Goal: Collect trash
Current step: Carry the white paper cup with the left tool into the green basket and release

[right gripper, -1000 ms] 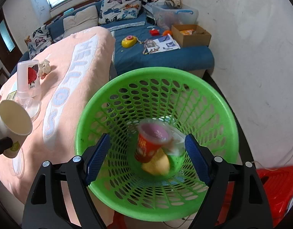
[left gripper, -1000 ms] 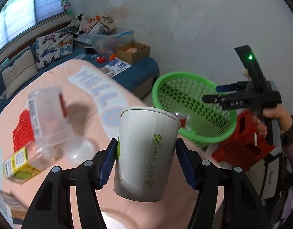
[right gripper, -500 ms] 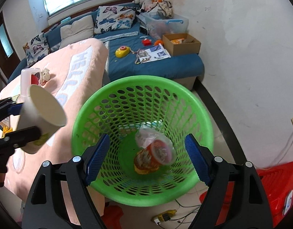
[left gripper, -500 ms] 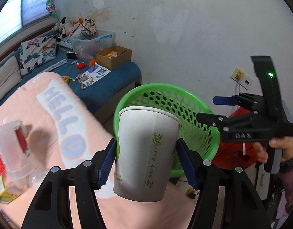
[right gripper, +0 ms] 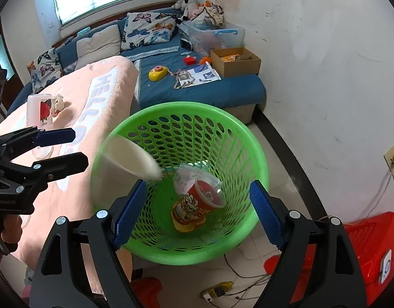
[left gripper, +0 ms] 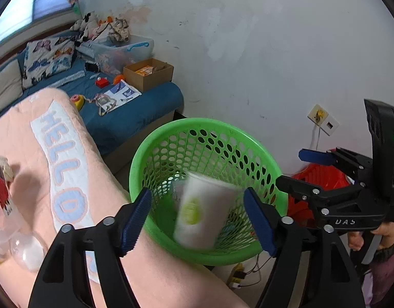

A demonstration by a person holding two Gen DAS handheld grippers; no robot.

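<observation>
A white paper cup (left gripper: 203, 211), blurred, is falling free into the green mesh basket (left gripper: 171, 133); it also shows in the right wrist view (right gripper: 125, 159) at the basket's (right gripper: 258, 154) left rim. My left gripper (left gripper: 198, 220) is open and empty just above the basket. My right gripper (right gripper: 197, 213) is open around the basket's near rim, which sits between its blue pads. An orange snack cup (right gripper: 197, 202) and a clear plastic wrapper (right gripper: 186, 177) lie at the basket's bottom.
A pink HELLO blanket (left gripper: 30, 154) covers the table at left, with a clear cup with a red label (right gripper: 41, 110) and a clear lid (left gripper: 27, 254) on it. A blue sofa (right gripper: 209, 89) holds toys and a cardboard box. A red stool (right gripper: 363, 243) stands at right.
My left gripper carried the paper cup from over the table to above the basket, then opened and let it go. The cup now drops into the basket.
</observation>
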